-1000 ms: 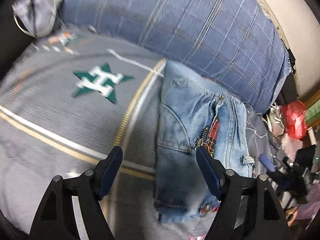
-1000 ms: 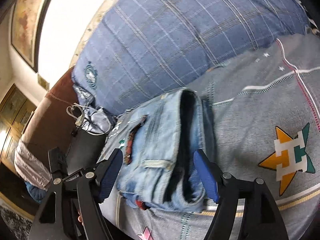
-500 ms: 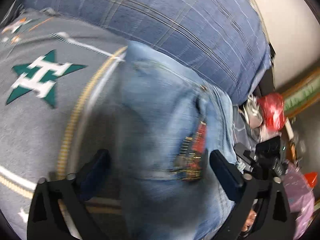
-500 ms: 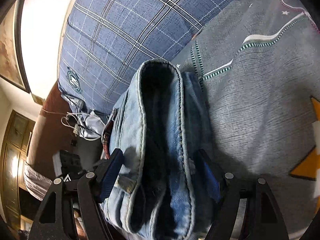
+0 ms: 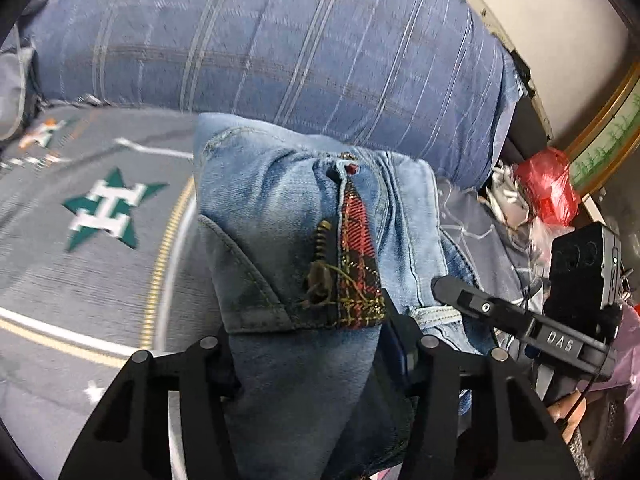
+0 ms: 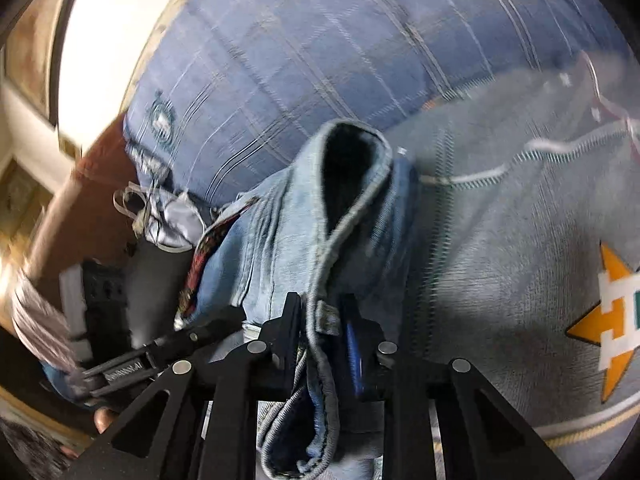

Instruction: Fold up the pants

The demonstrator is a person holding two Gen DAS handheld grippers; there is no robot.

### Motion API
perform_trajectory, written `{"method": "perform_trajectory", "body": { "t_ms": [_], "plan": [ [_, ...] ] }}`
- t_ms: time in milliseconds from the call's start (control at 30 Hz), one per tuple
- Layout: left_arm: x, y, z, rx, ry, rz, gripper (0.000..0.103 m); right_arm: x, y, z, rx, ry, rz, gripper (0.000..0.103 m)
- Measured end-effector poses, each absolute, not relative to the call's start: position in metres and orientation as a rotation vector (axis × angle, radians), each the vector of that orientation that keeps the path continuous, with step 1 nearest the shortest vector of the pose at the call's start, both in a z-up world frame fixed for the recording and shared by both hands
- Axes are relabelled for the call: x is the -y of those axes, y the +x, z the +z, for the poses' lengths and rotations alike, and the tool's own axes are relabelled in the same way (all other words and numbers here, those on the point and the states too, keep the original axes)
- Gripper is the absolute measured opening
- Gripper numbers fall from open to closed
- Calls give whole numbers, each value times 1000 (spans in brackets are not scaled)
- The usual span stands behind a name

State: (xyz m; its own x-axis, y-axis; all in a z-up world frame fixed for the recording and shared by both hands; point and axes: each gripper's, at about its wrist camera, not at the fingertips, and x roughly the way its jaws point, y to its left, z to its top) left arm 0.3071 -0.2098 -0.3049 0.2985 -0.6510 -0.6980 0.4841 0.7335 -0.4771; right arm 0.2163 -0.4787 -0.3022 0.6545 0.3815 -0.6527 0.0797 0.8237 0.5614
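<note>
Folded jeans (image 5: 288,240) bundle on grey bedspread (image 5: 80,280), against blue plaid pillow (image 5: 280,48). Left gripper (image 5: 308,360) just clamped fat waistband end; right gripper (image 6: 320,344) just pinched thin hem layers. Lift both together, level, else fold probably slumps.

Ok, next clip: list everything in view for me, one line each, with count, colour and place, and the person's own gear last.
jeans: one, light blue, folded bundle on the bedspread, plaid patch on top.
bedspread: one, grey with star emblems and stripes, under the jeans.
pillow: one, blue checked, behind the jeans.
red bag: one, red, in the clutter beside the bed.
left tongs: one, black, just been closing, pressing on the jeans bundle.
right tongs: one, black, just been closing, clamped on a jeans edge.
finger: one, partly visible behind the right tongs' handle.
</note>
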Motion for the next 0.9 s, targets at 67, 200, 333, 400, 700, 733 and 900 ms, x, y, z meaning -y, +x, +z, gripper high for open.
{"method": "perform_trajectory", "body": {
  "t_ms": [67,200,333,400,700,733,900],
  "plan": [
    [199,308,-290,-990,-201,-756,53,467,216,-292,-839,569,195,23],
    [182,310,-270,-933,-192,-734,53,451,220,-273,-798,570,237,23],
    [169,320,-261,-898,-170,-691,53,433,234,-265,-788,554,247,23],
    [161,328,-263,-900,-175,-675,53,425,245,-264,-789,558,252,23],
    [149,371,-293,-943,-173,-629,53,407,290,-287,-829,599,245,23],
    [149,375,-298,-949,-169,-627,53,408,295,-292,-837,606,238,23],
    [153,394,-325,-994,-168,-612,53,409,314,-316,-873,629,201,23]
  ]
}}
